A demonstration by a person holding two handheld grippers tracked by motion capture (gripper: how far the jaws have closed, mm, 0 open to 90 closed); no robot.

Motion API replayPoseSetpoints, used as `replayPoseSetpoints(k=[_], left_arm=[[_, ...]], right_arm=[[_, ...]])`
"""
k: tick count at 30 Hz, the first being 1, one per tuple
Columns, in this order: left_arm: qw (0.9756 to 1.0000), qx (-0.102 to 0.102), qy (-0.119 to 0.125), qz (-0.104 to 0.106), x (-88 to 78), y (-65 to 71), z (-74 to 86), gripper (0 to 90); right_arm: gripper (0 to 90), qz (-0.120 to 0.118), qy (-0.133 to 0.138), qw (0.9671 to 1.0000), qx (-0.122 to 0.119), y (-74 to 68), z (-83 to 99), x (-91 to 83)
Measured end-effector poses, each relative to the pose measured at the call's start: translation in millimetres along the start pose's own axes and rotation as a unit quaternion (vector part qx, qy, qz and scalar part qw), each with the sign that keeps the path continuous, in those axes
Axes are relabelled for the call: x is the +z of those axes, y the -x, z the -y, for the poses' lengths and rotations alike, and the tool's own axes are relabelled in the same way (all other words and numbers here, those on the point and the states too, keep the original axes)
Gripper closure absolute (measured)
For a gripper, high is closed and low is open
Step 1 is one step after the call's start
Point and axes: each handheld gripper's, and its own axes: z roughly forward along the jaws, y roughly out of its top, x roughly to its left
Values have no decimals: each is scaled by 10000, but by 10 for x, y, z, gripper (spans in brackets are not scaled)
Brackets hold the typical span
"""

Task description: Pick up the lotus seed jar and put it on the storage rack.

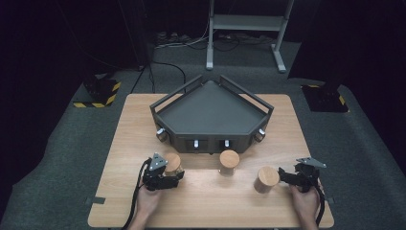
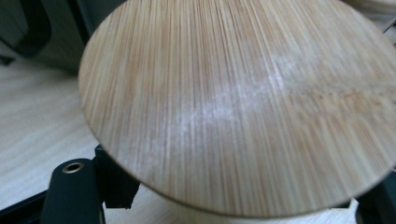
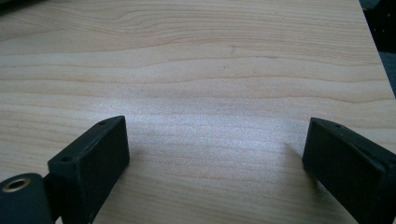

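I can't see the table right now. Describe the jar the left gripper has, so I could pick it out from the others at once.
Start at the dark five-sided tray on the wooden table. In front of it three wood-lidded jars stand in a row. Yours is the left jar, the only one clamped by the left gripper; the middle jar and right jar stand free.

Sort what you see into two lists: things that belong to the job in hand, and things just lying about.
In the job: left gripper, shut on the left jar; its lid.

Lying about: middle jar, right jar, tray, open right gripper, table.
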Motion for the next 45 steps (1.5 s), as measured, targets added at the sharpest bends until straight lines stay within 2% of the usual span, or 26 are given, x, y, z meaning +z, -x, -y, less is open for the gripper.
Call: replayPoseSetpoints(k=[6, 9, 15, 20, 29, 33, 37, 45], left_arm=[[9999, 5, 23, 162, -73, 1, -179, 253], [9998, 91, -37, 192, -115, 0, -316, 252], [9995, 140, 12, 287, -177, -1, -496, 253], [9989, 187, 87, 409, -220, -33, -713, 253], [9985, 310, 144, 432, -255, -46, -988, 253], [9985, 409, 144, 333, -263, -38, -1108, 253], [9987, 398, 165, 272, -257, -48, -1245, 253], [9991, 320, 170, 205, -243, -86, -1417, 253]], right_arm=[[70, 0, 1, 10000, -1, 0, 0, 0], [70, -1, 2, 10000, -2, 0, 0, 0], [71, -1, 2, 10000, -3, 0, 0, 0], [71, -1, 2, 10000, -1, 0, 0, 0], [71, -1, 2, 10000, -2, 0, 0, 0], [71, -1, 2, 10000, -2, 0, 0, 0], [71, -1, 2, 10000, -2, 0, 0, 0], [71, -2, 2, 10000, -1, 0, 0, -1]])
